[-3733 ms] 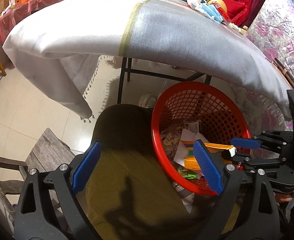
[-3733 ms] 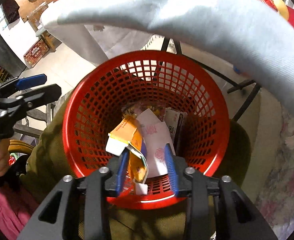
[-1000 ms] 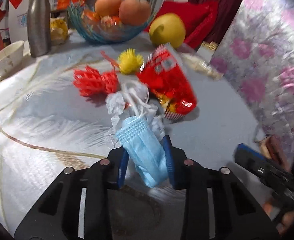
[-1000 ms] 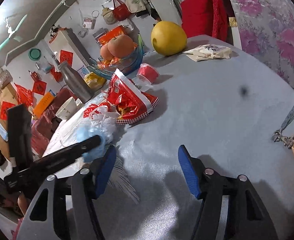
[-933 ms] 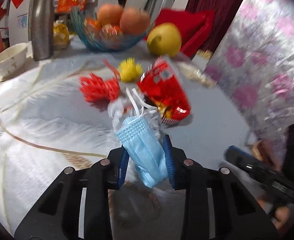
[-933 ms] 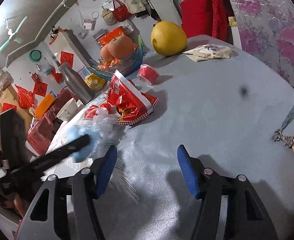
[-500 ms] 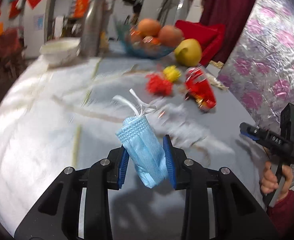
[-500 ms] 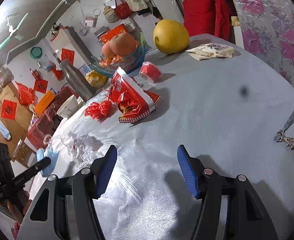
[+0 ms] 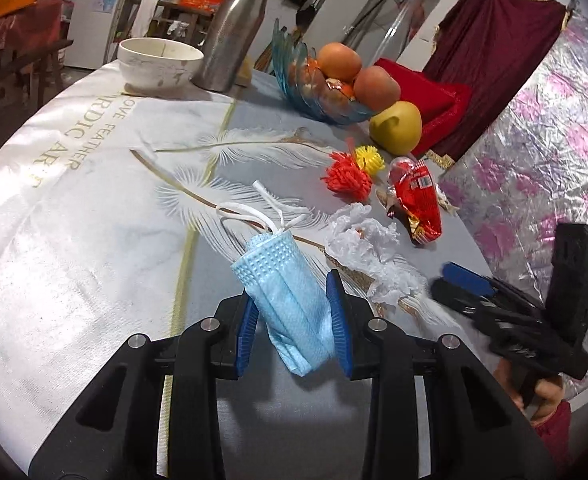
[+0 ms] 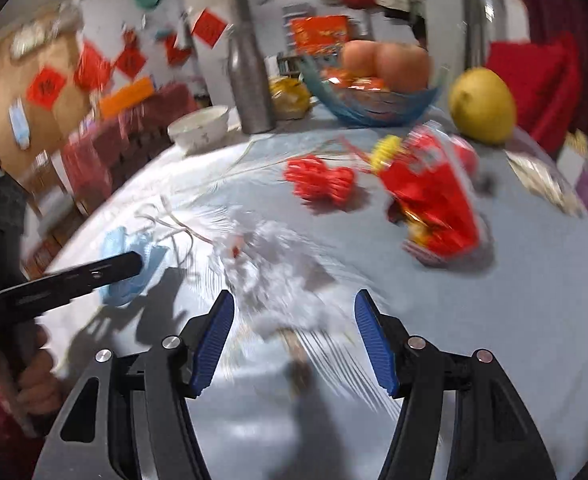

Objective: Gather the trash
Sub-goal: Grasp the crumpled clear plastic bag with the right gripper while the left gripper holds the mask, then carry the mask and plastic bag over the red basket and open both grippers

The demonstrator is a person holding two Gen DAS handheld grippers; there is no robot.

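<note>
We note a blue glass bowl [image 9: 318,98] holding round fruit. The left gripper [image 9: 292,328] clamps a blue face mask [image 9: 286,292] above the tablecloth [image 9: 94,208]; the right gripper [image 10: 294,340] stands wide, empty, before crumpled white plastic [image 10: 278,272].

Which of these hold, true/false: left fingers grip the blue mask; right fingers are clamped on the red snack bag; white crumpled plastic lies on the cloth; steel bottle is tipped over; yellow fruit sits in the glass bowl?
1. Left gripper holds the folded blue face mask: true.
2. Right gripper grips the red foil snack bag: false, open and empty.
3. Crumpled white plastic wrapper lies on the tablecloth: true.
4. Steel bottle tipped over: false, upright.
5. Yellow fruit in the blue glass bowl: false, beside it.
</note>
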